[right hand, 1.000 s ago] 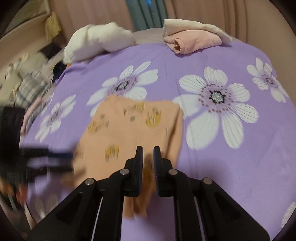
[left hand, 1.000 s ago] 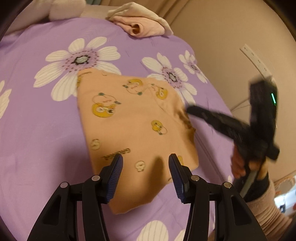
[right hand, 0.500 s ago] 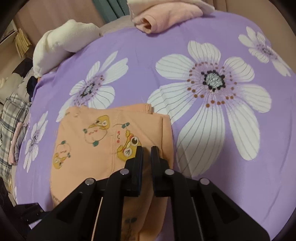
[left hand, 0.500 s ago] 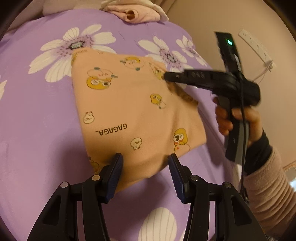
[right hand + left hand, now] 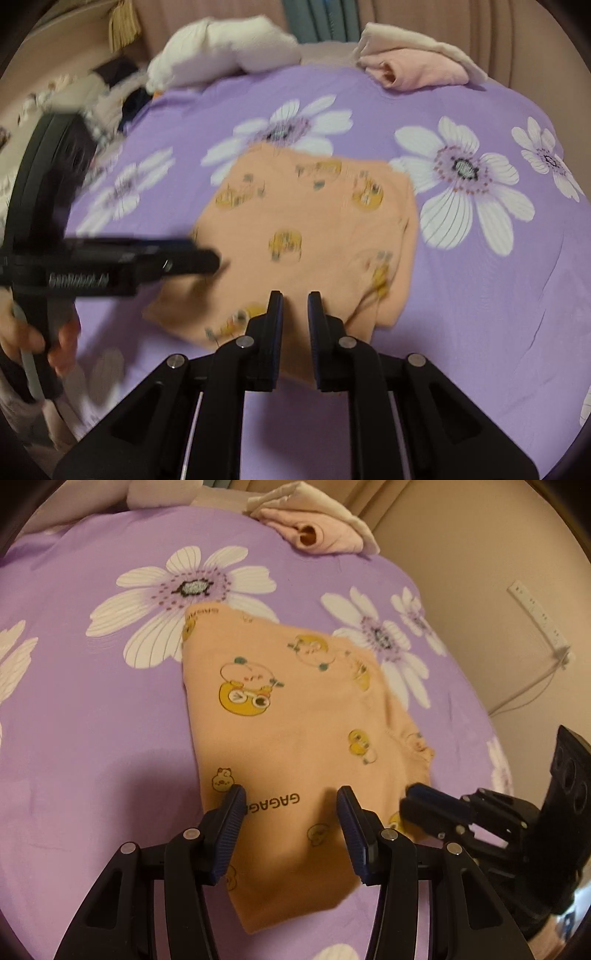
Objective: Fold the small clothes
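A small orange garment (image 5: 295, 734) with yellow duck prints lies folded flat on the purple flowered bedspread (image 5: 92, 738); it also shows in the right wrist view (image 5: 310, 236). My left gripper (image 5: 291, 812) is open and empty, its fingers over the garment's near edge. My right gripper (image 5: 295, 306) is nearly shut with a narrow gap and holds nothing, at the garment's near edge. It appears in the left wrist view (image 5: 436, 805) at the garment's right corner. The left gripper shows blurred in the right wrist view (image 5: 210, 258).
A folded pink and cream garment pile (image 5: 314, 531) lies at the bed's far edge, also in the right wrist view (image 5: 413, 62). A white pillow (image 5: 221, 51) sits at the back. A wall with a power strip (image 5: 539, 616) is right of the bed.
The right gripper swung from the garment's far right edge back down to its near right corner. The left gripper pulled back slightly. The garment stays flat.
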